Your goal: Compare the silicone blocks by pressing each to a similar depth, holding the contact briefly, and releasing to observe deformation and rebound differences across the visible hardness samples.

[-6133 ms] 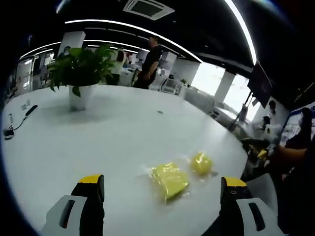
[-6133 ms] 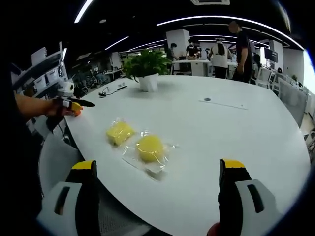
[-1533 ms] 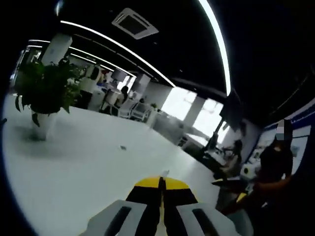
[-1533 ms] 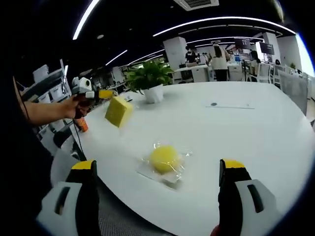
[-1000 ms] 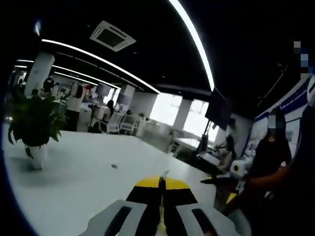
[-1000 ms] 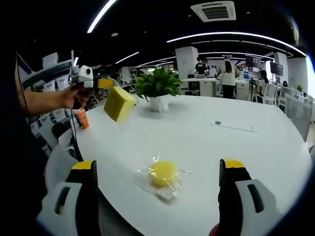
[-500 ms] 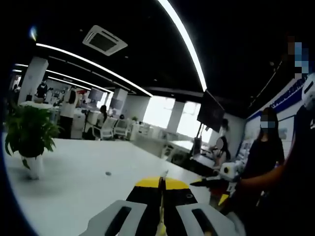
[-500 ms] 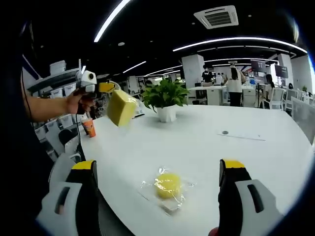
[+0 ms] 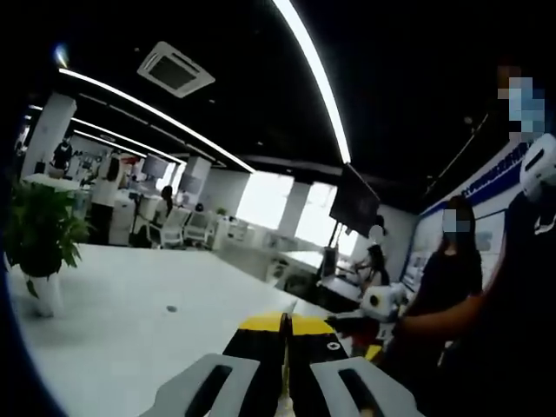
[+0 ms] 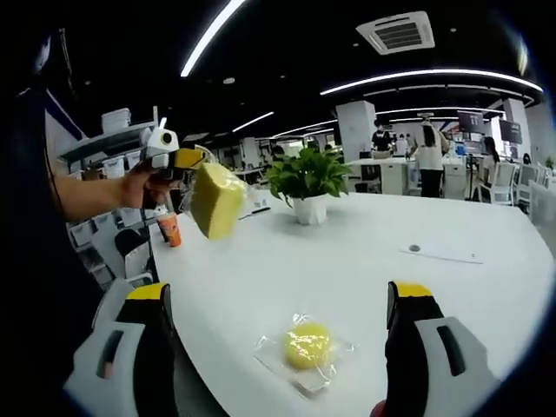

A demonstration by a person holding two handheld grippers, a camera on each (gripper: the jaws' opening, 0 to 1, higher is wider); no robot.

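In the right gripper view a square yellow silicone block (image 10: 215, 200) hangs in the air at the left, tilted, above the white table (image 10: 417, 295). My left gripper (image 10: 180, 158) is shut on its top edge, held by a hand. A round yellow block (image 10: 307, 345) in a clear bag lies on the table between the jaws of my right gripper (image 10: 280, 294), which stands open above it. In the left gripper view my left gripper (image 9: 283, 323) shows its yellow-tipped jaws pressed together, pointing over the table; the block it holds is hidden there.
A potted plant (image 10: 306, 178) stands at mid-table, also at the left edge as the plant (image 9: 35, 234). An orange cup (image 10: 169, 230) sits past the table's left edge. A person (image 9: 452, 278) stands at the right, and several others are far back.
Six seconds ago both blocks lay on the table and my left gripper was open. It has since shut on the square block and lifted it. Both views have tilted upward.
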